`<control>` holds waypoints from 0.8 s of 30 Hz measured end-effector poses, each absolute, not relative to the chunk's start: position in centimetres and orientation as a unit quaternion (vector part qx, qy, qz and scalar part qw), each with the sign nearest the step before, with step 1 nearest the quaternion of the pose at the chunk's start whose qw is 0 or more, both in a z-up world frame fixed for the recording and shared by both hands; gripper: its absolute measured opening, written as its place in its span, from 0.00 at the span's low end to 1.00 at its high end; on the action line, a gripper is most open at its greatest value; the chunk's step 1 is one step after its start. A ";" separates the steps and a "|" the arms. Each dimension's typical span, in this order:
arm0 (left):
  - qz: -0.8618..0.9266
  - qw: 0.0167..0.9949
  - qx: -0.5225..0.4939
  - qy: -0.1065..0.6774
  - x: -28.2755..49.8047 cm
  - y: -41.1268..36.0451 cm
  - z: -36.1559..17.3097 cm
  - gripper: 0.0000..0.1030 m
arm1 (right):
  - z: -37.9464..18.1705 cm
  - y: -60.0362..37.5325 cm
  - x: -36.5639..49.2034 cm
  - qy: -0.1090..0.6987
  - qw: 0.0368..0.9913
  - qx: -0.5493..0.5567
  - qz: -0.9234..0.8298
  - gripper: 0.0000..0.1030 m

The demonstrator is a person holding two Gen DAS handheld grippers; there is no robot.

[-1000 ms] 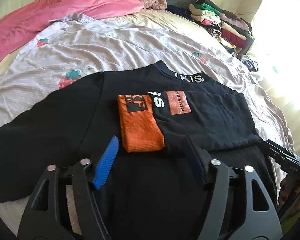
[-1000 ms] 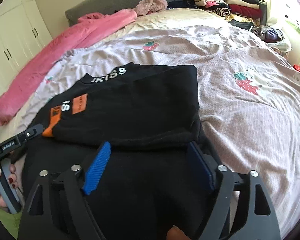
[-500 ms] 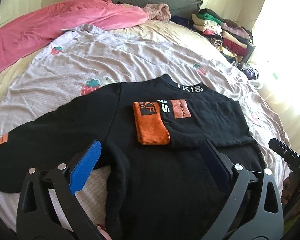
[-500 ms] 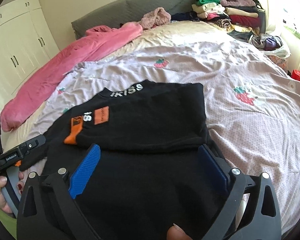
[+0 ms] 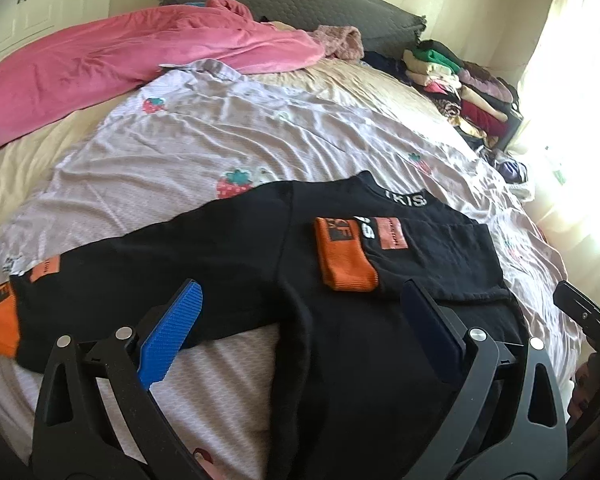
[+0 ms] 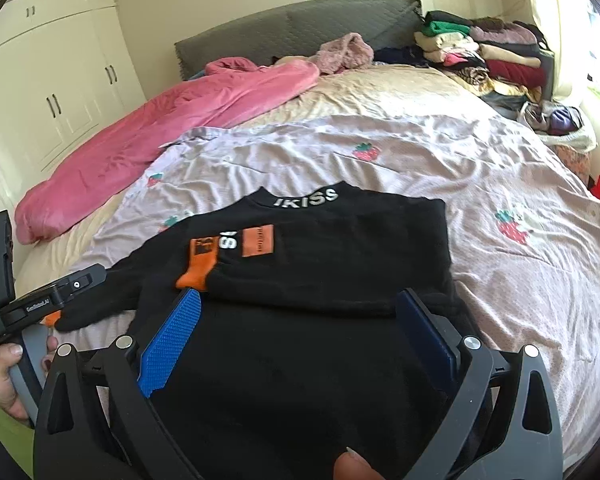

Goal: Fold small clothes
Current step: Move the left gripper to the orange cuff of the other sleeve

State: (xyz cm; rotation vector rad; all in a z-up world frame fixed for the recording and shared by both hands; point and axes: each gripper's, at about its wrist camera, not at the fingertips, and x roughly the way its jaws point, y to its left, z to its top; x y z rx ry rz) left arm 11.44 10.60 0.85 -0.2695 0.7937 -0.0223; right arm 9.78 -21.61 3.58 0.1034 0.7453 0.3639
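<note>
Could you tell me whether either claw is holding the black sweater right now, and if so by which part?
Nothing is held. The left claw and the right claw both stand wide open above the black sweater, which lies flat on the bed, pads clear of the fabric.

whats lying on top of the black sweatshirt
One sleeve is folded across the black sweatshirt, its orange cuff near the middle. Any chest print beneath it is hidden.

Black sweatshirt (image 5: 260, 248), orange cuffs (image 5: 346, 258); lilac strawberry-print sheet (image 5: 228, 136); pink blanket (image 5: 112, 64); blue fingers (image 5: 172, 336).
</note>
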 end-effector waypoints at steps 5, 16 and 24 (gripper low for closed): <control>0.001 0.915 -0.148 0.376 10.4 12.5 1.4 0.90 | 4.7 -19.6 9.1 0.354 0.914 0.039 0.193 0.95; 0.027 0.918 -0.162 0.362 8.1 15.7 2.2 0.91 | 5.7 -15.1 8.3 0.346 0.911 0.008 0.226 0.95; 0.052 0.917 -0.173 0.355 6.4 18.4 2.3 0.91 | 5.5 -11.9 8.1 0.350 0.903 -0.012 0.249 0.95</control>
